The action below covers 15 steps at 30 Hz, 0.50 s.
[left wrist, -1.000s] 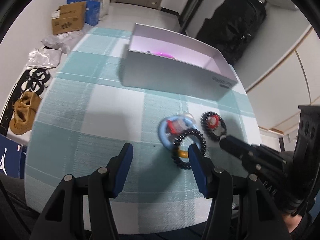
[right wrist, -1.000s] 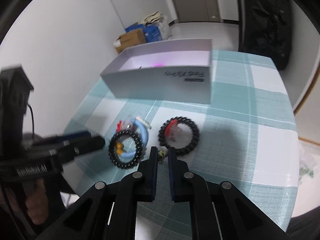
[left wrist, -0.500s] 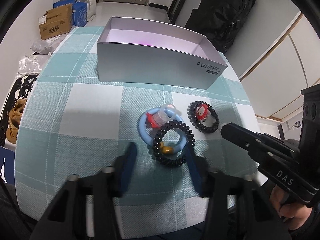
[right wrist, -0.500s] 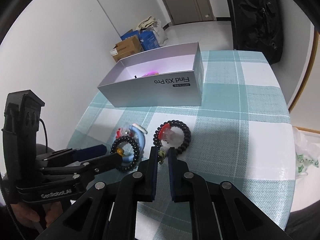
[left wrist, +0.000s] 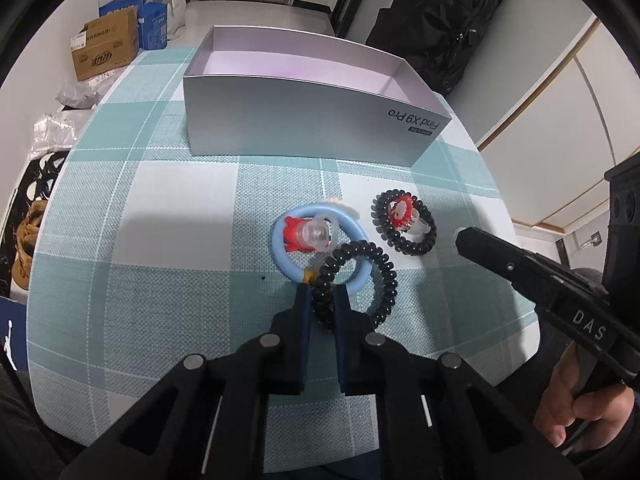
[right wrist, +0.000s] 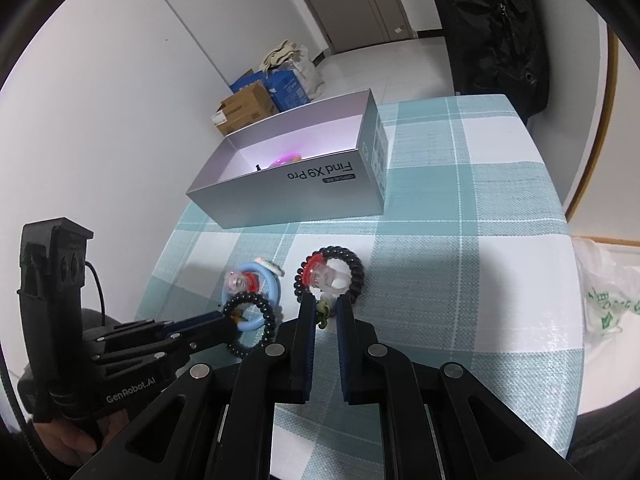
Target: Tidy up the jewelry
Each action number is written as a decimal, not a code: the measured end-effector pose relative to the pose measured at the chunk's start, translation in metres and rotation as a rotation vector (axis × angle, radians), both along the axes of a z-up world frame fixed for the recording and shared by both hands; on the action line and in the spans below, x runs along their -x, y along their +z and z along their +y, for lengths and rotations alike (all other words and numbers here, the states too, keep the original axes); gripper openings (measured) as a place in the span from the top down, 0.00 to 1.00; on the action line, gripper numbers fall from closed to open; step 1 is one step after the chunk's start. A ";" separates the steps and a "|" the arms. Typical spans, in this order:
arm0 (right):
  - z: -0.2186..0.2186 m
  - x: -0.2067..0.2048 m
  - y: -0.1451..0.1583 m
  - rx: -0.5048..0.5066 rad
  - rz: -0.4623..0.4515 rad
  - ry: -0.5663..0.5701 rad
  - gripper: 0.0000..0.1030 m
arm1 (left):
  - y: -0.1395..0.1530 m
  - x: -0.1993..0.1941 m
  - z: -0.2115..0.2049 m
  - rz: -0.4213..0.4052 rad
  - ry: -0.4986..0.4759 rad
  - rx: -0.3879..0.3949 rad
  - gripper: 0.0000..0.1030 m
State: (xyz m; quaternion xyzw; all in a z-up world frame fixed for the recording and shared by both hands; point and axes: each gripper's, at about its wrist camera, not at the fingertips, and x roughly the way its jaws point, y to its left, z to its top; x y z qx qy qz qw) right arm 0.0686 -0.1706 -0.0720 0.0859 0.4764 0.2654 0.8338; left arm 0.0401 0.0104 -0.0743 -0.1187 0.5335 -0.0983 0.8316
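Nearest the lens, the left gripper (left wrist: pixel 320 304) is seen with its jaws just drawn together and clamped on a black coil band (left wrist: pixel 360 280), the near arc of which is pinched between the blue pads. The band is draped across a blue ring (left wrist: pixel 280 248) that lies flat on the checked counter (left wrist: pixel 140 240), with a red-and-clear charm (left wrist: pixel 306 234) resting inside the ring. Being a springy plastic spiral, the band is judged light and soft, likely to stretch and sag when raised; a grip on a single stretch of coil, as taken, should serve, though the ring or charm could be dragged along if the coils are snagged on them.

From the other side, the right gripper (right wrist: pixel 322 312) is shown with jaws closed on a small greenish trinket (right wrist: pixel 322 312), too small for its kind to be told. It appears tiny and rigid, so a slip from the pads is the risk.

Just beyond those tips, a second coil band (right wrist: pixel 352 276) is seen on the counter, a red-and-clear charm (right wrist: pixel 320 274) lying within its loop.

Farther back, an open grey box (right wrist: pixel 280 200) is seen standing on the counter, a pink item (right wrist: pixel 286 159) already lying in it, presumably the place where the pieces are to be gathered.
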 end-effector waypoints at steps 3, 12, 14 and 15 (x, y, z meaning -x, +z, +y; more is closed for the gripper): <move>0.000 0.000 0.001 -0.002 -0.005 -0.001 0.91 | 0.003 0.003 -0.001 -0.013 -0.006 -0.002 0.95; -0.003 0.001 0.003 -0.004 -0.009 -0.017 0.91 | 0.015 0.008 -0.002 -0.050 -0.003 -0.024 0.95; -0.003 0.001 0.003 -0.005 -0.011 -0.018 0.91 | 0.018 0.008 0.000 -0.063 0.005 -0.011 0.95; -0.002 0.001 0.003 -0.006 -0.012 -0.018 0.91 | 0.020 0.008 0.002 -0.068 0.009 -0.004 0.95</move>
